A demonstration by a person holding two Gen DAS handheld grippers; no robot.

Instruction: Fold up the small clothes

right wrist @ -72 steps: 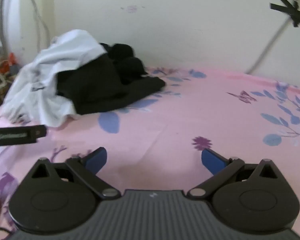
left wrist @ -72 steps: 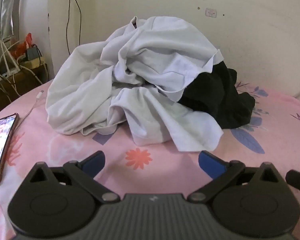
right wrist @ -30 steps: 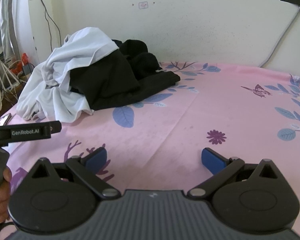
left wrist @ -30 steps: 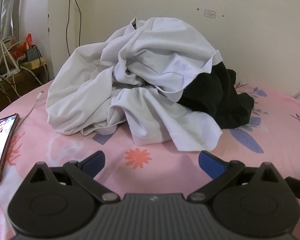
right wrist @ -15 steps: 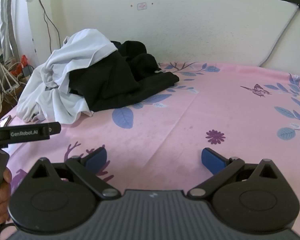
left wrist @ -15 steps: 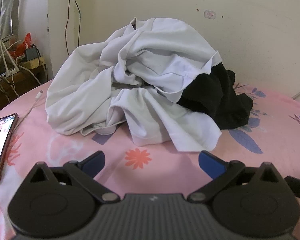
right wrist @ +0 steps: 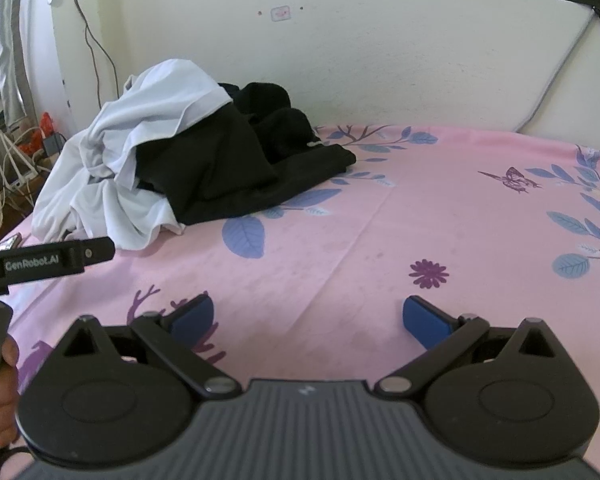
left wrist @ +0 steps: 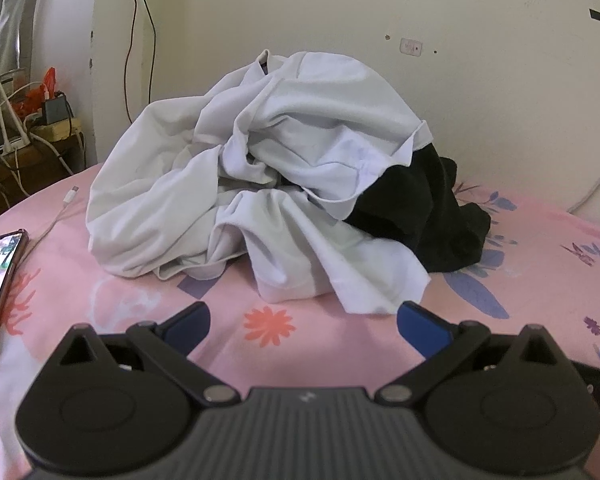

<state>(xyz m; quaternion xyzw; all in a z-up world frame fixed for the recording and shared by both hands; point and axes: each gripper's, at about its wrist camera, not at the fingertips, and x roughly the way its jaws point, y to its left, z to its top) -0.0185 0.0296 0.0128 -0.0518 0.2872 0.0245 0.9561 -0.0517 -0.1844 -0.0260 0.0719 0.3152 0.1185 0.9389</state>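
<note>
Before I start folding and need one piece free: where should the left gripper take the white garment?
Probably the loose white corner of the white garment, from the front: it lies flat on the pink sheet, nearest the open left gripper, clear of the black clothes.

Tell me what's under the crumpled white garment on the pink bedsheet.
A black garment lies partly beneath the crumpled white garment, spilling out on its right side onto the pink floral bedsheet. How far the black cloth runs underneath, and whether more pieces hide there, is covered.

Crumpled white-and-black clothes pile (left wrist: 283,168), unfolded
</note>
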